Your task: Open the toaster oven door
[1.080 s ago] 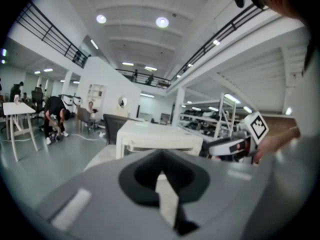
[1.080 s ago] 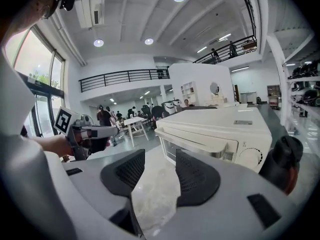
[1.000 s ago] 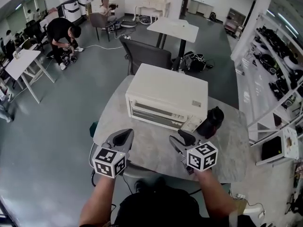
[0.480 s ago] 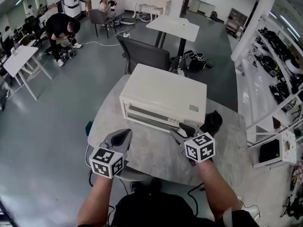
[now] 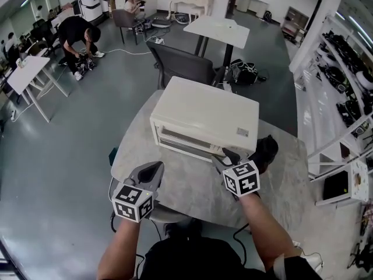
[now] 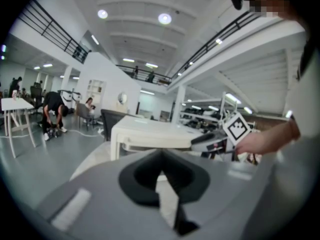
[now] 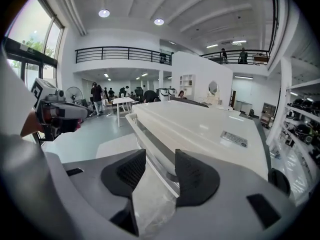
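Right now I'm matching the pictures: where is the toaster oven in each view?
Head view: toaster oven, centre, slightly above the middle.
Left gripper view: toaster oven, just left of centre, mid-height.
Right gripper view: toaster oven, centre to right, close up.
Shared landmark: marble table beneath it.

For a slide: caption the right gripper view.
Right gripper fingers, just closing, straddle the toaster oven door handle, not yet gripping.

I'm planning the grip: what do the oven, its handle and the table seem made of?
Oven: probably painted metal, cream, satin; soft ceiling reflections on top.
Handle: same cream, smooth; plastic or metal unclear.
Table: marble-look top, grey veining, slightly glossy.
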The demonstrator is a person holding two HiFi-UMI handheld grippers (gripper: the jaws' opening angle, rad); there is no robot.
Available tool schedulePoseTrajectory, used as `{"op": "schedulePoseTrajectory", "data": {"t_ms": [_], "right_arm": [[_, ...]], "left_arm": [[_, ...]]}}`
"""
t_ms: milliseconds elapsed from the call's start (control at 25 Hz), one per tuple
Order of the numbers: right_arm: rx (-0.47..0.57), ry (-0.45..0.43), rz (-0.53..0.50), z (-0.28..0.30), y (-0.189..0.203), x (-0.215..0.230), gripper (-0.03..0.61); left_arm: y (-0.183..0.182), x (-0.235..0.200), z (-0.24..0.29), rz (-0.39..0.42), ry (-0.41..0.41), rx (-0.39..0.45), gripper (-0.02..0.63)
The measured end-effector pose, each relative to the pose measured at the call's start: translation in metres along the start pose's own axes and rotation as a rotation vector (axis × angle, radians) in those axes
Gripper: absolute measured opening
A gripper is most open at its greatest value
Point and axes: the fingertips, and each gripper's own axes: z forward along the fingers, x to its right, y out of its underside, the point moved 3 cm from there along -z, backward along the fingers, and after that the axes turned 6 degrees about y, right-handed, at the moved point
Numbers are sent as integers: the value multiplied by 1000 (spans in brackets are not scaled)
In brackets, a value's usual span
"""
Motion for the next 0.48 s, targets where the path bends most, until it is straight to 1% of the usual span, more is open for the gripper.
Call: {"op": "schedulePoseTrajectory", "data": {"t_ms": [120, 240, 360, 480], "right_arm": [[-23, 9, -43, 3, 0, -2, 173], [-43, 28, -111, 5, 2, -2, 162], [-48, 62, -180, 4, 5, -2, 124], [-48, 76, -197, 3, 7, -6, 120]], "left_arm": [[2, -3, -4, -3, -2, -4, 8], [5, -6, -3, -26, 6, 1, 8], [7, -10, -3, -62, 8, 11, 9], [9, -16, -5, -75, 4, 13, 9]]}}
